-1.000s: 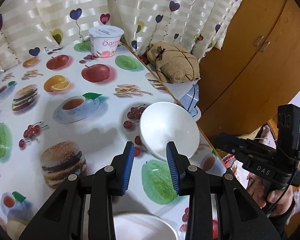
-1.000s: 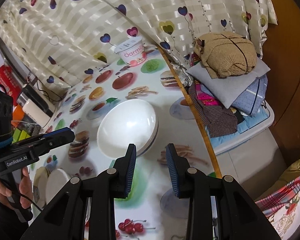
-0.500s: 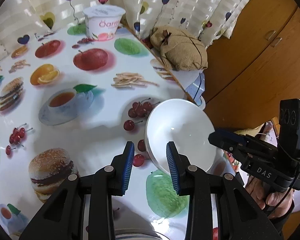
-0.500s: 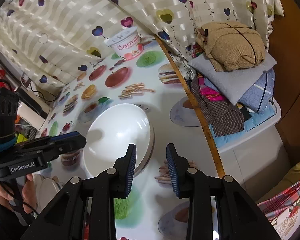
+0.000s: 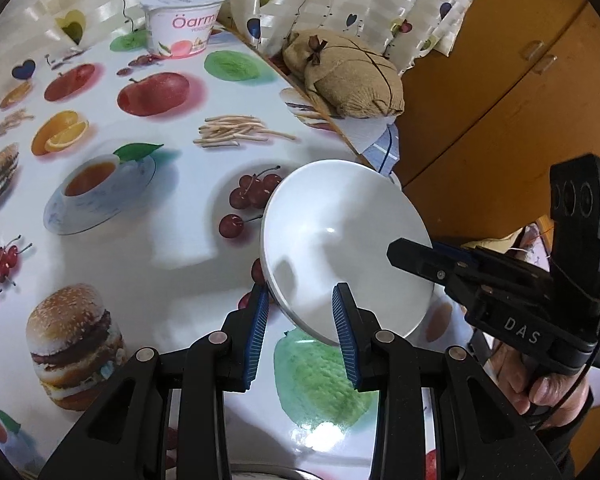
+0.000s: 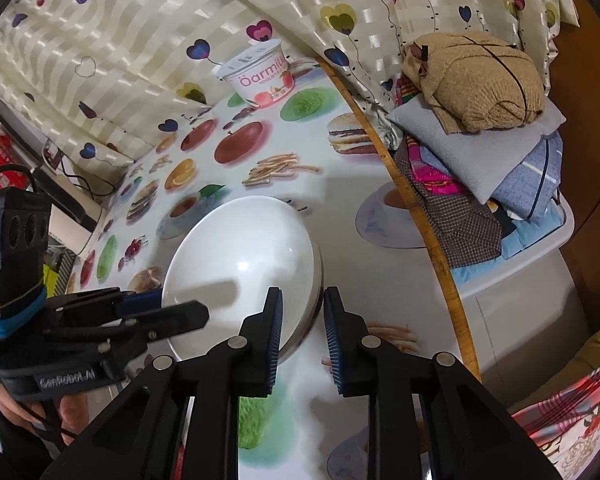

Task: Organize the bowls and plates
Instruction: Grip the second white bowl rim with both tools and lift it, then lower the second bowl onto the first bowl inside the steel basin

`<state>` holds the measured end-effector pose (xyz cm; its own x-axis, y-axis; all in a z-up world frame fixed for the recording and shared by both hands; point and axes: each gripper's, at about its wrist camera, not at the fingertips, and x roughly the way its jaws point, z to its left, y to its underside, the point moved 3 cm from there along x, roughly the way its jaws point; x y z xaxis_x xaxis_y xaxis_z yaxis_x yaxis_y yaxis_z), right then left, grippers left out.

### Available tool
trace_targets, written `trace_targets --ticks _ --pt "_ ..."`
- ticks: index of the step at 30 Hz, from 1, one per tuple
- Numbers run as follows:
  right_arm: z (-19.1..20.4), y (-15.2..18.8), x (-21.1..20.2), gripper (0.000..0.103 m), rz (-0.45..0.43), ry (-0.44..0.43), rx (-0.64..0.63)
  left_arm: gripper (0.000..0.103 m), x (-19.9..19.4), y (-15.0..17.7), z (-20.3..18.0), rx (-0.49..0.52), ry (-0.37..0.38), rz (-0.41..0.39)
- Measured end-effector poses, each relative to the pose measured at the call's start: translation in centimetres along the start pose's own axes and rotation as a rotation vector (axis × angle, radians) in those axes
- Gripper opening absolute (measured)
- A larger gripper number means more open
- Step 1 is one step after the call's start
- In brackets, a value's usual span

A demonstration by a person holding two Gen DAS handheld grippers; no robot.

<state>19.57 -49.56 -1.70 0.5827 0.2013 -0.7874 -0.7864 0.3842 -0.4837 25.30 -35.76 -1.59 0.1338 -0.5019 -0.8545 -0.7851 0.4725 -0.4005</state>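
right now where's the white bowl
The white bowl sits near the table's right edge, by the printed cherries. In both wrist views each hand-held gripper straddles its rim: left on the near-left side, right on the right.

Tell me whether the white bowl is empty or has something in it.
Empty. The white bowl shows only bare glossy white inside, with a light reflection and tool shadows; the right wrist view shows the same clean interior.

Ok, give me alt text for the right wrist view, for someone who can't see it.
The right gripper has just been closing its jaws over the near rim of a white bowl on a food-print tablecloth. The left gripper reaches over the bowl's opposite side.
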Motion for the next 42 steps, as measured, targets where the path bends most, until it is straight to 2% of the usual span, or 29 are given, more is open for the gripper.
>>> trace_targets --ticks 9,18,31,42 --pt "0.9 0.4 -1.6 0.019 -0.018 0.009 -0.006 0.034 -2.0 0.8 -0.5 -0.007 0.042 -0.031" --pt "3.0 1.3 -4.8 0.019 -0.053 0.016 -0.041 0.034 -6.2 2.9 -1.7 0.009 0.073 -0.087" --pt "9.4 4.7 -9.5 0.019 -0.096 -0.014 -0.132 0.034 -13.4 8.0 -1.4 0.014 0.066 -0.189" --pt "14.6 7.8 -9.2 0.019 -0.063 -0.044 -0.193 0.034 -16.7 13.2 1.0 -0.021 0.034 -0.2"
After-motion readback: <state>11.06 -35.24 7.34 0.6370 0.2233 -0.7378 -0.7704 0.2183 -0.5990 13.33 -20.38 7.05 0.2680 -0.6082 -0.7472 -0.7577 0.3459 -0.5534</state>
